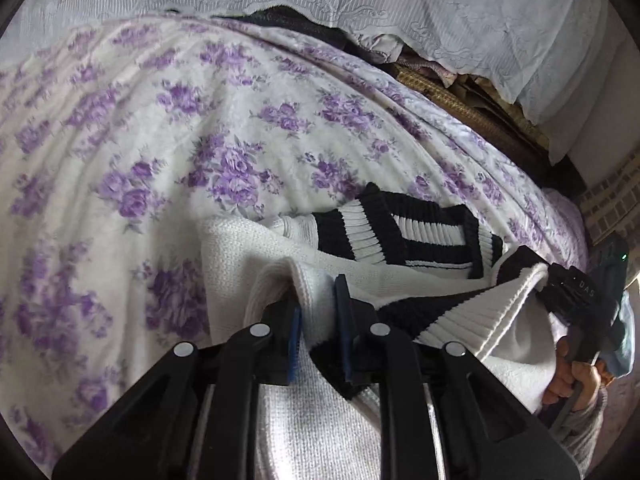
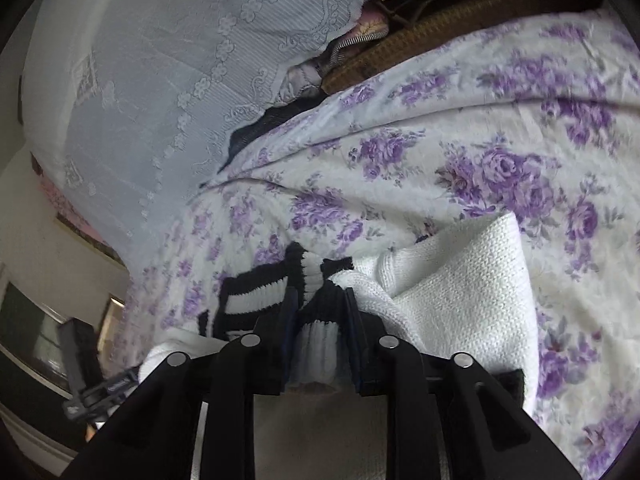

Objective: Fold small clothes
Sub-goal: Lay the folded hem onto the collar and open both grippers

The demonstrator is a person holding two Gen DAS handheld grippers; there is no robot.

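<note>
The white knit sweater point(image 1: 248, 248) with black and white striped cuffs point(image 1: 360, 232) is lying on the purple-flowered bedspread point(image 1: 120, 140), bunched up at about 6 o'clock in both views. The left gripper point(image 1: 318, 312) is pinching a white folded edge, and the right gripper point(image 2: 320, 320) is pinching a striped ribbed edge, probably so both can be lifting one side over for a fold. The left view is showing the person's right hand point(image 1: 576, 376) at 4 o'clock. The right view is showing more of the lace cover point(image 2: 160, 80) at 10 o'clock.
</note>
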